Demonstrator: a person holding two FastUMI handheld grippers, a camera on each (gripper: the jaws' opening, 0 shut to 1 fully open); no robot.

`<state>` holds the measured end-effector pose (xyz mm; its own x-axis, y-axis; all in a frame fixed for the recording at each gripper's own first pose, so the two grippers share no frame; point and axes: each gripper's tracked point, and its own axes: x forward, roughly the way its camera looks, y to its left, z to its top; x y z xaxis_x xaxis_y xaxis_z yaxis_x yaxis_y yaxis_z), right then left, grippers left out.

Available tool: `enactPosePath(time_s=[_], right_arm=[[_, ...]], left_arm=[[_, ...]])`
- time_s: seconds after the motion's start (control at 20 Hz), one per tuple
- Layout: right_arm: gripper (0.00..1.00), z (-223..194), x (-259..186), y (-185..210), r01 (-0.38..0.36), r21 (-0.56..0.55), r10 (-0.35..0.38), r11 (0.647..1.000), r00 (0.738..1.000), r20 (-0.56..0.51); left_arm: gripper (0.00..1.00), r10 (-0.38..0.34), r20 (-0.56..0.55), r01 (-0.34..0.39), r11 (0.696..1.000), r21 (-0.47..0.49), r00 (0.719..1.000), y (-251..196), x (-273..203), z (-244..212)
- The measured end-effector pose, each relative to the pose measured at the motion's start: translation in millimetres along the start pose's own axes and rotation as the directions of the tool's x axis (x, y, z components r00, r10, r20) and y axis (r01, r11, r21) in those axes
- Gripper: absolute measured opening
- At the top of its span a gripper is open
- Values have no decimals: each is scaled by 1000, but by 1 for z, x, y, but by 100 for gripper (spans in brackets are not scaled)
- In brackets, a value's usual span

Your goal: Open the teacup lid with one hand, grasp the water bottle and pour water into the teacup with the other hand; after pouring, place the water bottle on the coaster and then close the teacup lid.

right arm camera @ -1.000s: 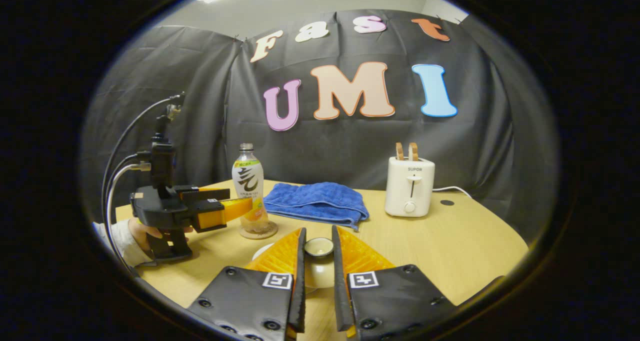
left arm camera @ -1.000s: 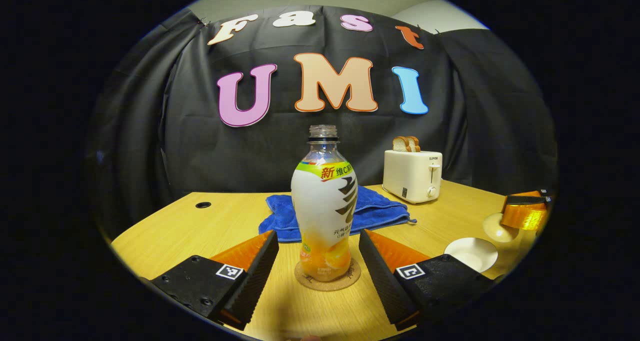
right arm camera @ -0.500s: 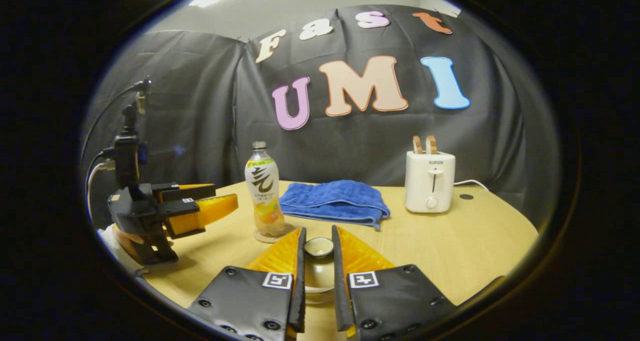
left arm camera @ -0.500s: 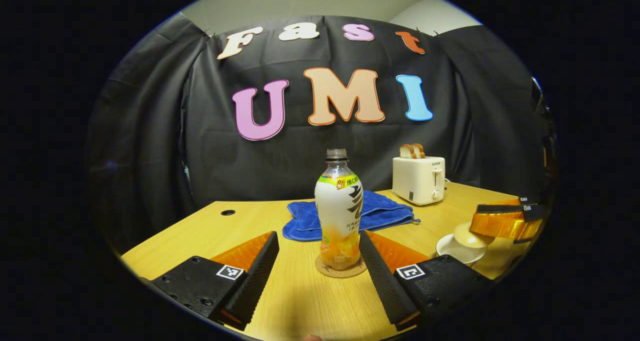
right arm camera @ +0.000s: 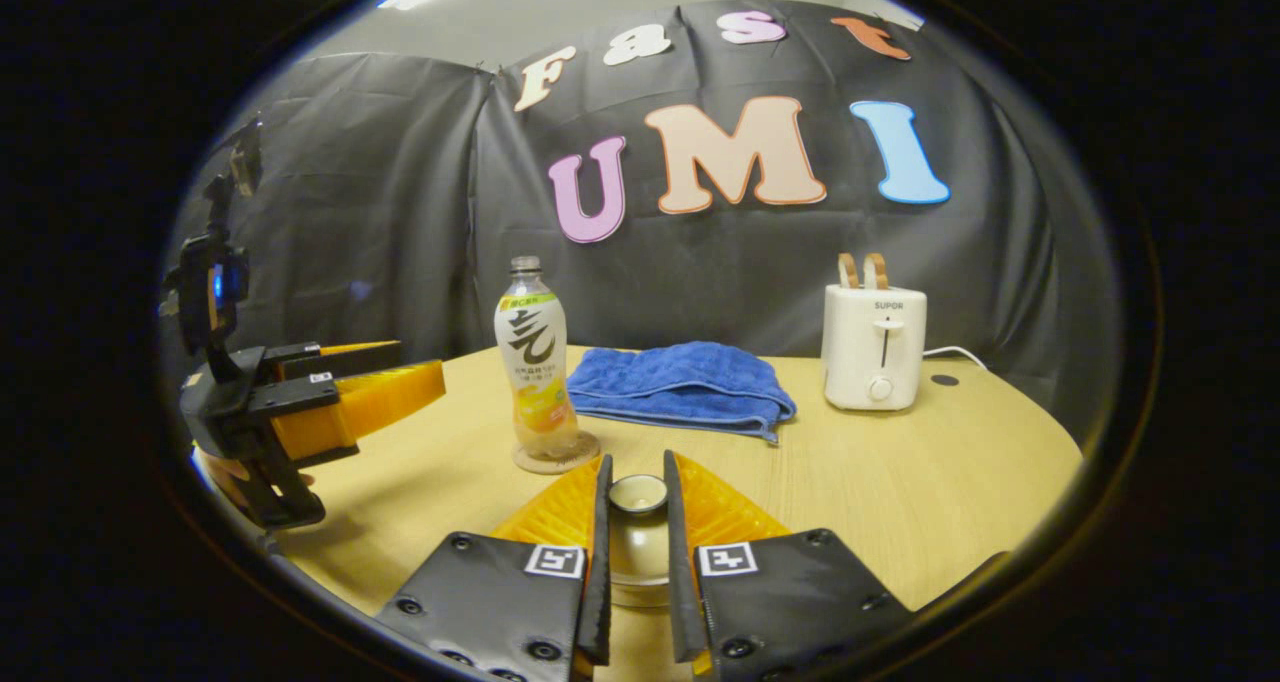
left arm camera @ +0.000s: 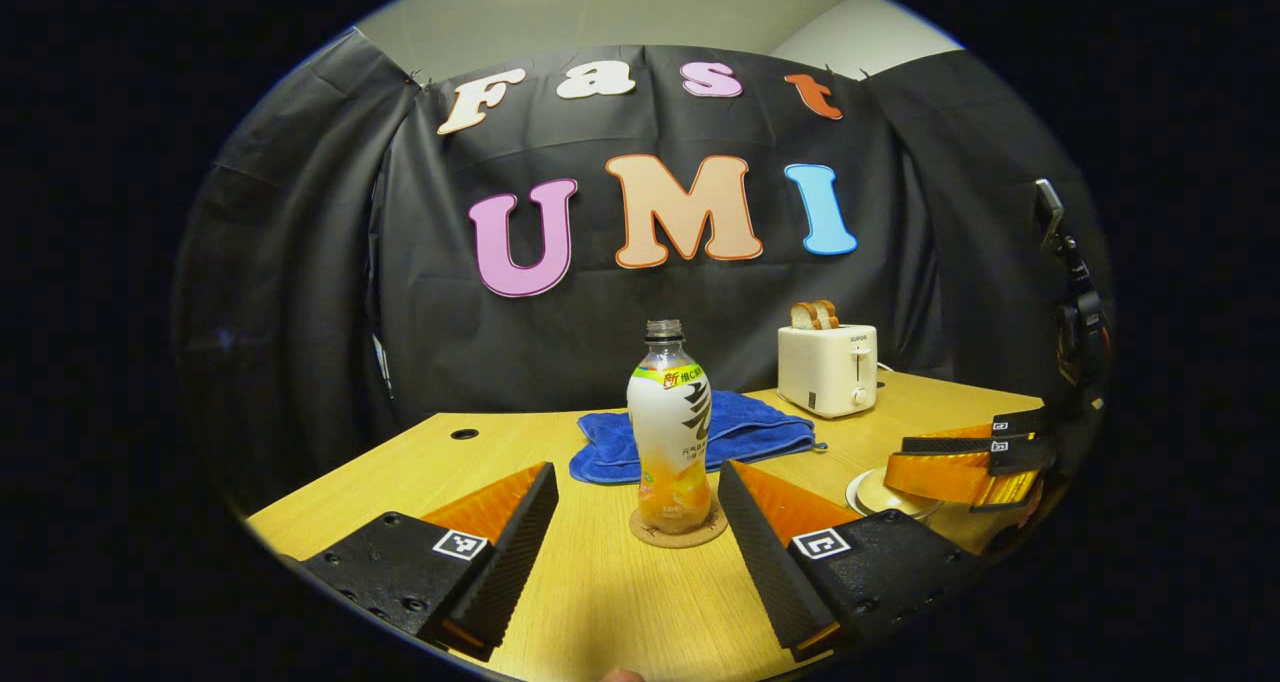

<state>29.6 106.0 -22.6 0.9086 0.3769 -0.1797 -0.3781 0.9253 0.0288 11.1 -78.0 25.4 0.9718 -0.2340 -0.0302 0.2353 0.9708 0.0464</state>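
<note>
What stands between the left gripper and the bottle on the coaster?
Nothing visible does. The left gripper is open, and the bottle stands upright on the coaster straight ahead between its fingers, with only bare table in between. The blue towel lies behind the bottle.

It was a recording booth got up to pass for a home kitchen. Black cloth [right arm camera: 380,212] hung as walls on all sides, with a plain pale ceiling [left arm camera: 620,12] above it. A wooden table [right arm camera: 900,482] with a cable hole carried household props: a white toaster [right arm camera: 874,347] with bread in its slots, its cord trailing away, and a folded blue towel [right arm camera: 680,387].
</note>
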Motion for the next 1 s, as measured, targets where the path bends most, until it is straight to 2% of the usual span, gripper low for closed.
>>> enactPosePath(time_s=[0.25,0.5,0.65,0.95,1.0], right_arm=[[27,-4,2,-2,15,-2,-15,1000,1000,-4],[39,3,-4,-3,41,-16,-40,999,999,37],[59,13,-14,-6,65,-8,-64,998,995,81],[100,31,-48,-26,172,8,-171,985,972,159],[99,32,-54,-27,181,13,-180,983,969,168]], left_arm=[[94,-11,-7,11,1000,-4,1000,-5,-4,-6],[94,-21,-2,21,1000,-3,1000,-11,-9,-8],[94,-24,-1,24,1000,-10,1000,-16,-16,-9],[94,0,20,-1,1000,15,1000,-21,-34,-10],[94,3,17,-3,1000,16,1000,-22,-37,-12]])
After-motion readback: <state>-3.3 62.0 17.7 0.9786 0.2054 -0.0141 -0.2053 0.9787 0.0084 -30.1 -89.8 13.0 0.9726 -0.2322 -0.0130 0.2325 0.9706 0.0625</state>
